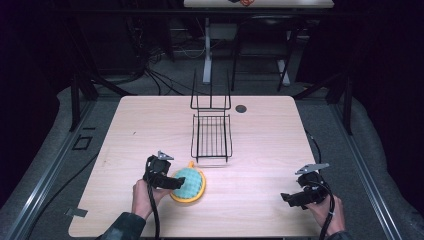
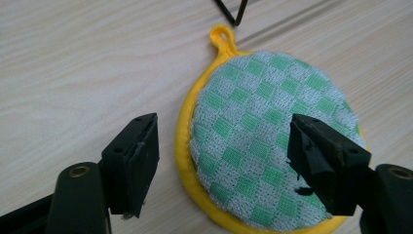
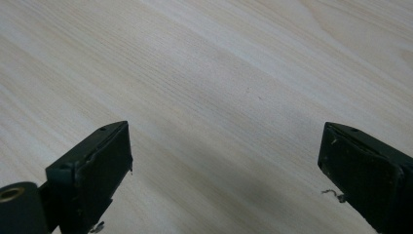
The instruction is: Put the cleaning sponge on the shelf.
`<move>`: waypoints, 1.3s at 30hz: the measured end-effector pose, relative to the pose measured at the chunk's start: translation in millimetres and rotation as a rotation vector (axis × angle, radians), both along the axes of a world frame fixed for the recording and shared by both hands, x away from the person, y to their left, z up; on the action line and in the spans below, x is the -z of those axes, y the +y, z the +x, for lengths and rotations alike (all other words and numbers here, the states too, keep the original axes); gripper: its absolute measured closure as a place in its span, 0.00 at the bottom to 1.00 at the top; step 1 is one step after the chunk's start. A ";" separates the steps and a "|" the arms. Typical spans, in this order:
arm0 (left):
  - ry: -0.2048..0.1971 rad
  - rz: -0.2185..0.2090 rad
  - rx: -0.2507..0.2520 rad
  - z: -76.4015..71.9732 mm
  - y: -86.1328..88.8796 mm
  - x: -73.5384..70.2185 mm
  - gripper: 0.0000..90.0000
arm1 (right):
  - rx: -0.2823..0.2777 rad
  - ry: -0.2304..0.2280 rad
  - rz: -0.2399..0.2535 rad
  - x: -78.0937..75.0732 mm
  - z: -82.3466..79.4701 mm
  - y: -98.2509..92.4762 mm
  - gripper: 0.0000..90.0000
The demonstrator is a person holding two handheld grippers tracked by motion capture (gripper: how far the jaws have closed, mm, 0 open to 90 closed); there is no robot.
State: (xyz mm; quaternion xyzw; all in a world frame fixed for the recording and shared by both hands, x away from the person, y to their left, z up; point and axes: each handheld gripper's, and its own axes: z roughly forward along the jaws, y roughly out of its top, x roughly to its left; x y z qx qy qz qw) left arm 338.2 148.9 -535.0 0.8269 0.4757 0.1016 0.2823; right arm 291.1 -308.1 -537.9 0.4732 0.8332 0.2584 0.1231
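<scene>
A round pot holder [image 1: 192, 184] [image 2: 253, 141], green-and-white checked with a yellow rim and a small hanging loop, lies flat on the wooden table [image 1: 265, 150]. My left gripper [image 1: 175, 182] [image 2: 224, 134] is open and straddles the pot holder's left edge. One jaw is over bare wood beside the yellow rim and the other is over the checked face. Neither pad presses on it. My right gripper [image 1: 291, 198] [image 3: 226, 146] is open near the table's front right, with only bare wood between its jaws.
A black wire rack [image 1: 211, 135] stands at the table's middle, just beyond the pot holder; one corner of the rack [image 2: 234, 12] shows in the left gripper view. A small dark disc [image 1: 241, 108] sits near the far edge. Another table stands beyond.
</scene>
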 end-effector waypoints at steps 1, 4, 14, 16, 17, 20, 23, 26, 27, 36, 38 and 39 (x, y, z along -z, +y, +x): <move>0.006 -0.002 -0.009 0.1 -0.9 2.7 0.38 | -0.001 0.000 0.000 0.1 0.0 -0.1 0.06; 0.039 -0.003 0.003 1.0 -1.4 8.6 0.50 | -0.002 0.002 -0.002 -0.2 -0.4 -0.4 0.06; 0.008 0.044 -0.023 -5.5 -10.4 12.6 0.82 | -0.010 0.001 -0.004 -1.9 -2.3 0.8 0.07; -0.010 0.058 -0.022 -6.7 -12.3 12.9 0.87 | -0.008 -0.006 -0.002 -2.0 -2.4 0.4 0.07; -0.016 0.063 -0.023 -7.1 -12.7 12.7 0.89 | -0.006 -0.010 0.000 -2.0 -2.5 0.3 0.07; -0.028 0.065 -0.020 -8.2 -12.5 12.1 0.92 | -0.008 -0.011 0.002 -2.2 -2.5 -0.4 0.07; -0.035 0.052 -0.022 -8.1 -10.4 10.2 0.94 | -0.006 -0.010 0.004 -3.3 -2.5 -1.2 0.07; -0.041 0.050 -0.016 -8.6 -8.5 6.8 0.95 | -0.005 -0.012 0.000 -3.2 -2.5 -2.0 0.07; -0.043 0.046 -0.015 -8.5 -7.6 5.6 0.95 | -0.003 -0.011 0.008 -3.0 -2.4 -2.1 0.07; -0.064 0.010 -0.014 -11.7 -1.2 -6.2 0.96 | 0.002 -0.017 0.009 -3.6 -2.7 -3.9 0.07; -0.065 0.004 -0.011 -12.5 0.4 -8.8 0.96 | 0.003 -0.017 0.010 -3.5 -2.7 -4.2 0.07; -0.065 0.000 -0.009 -12.7 1.0 -9.7 0.96 | 0.005 -0.015 0.014 -3.1 -2.5 -4.0 0.07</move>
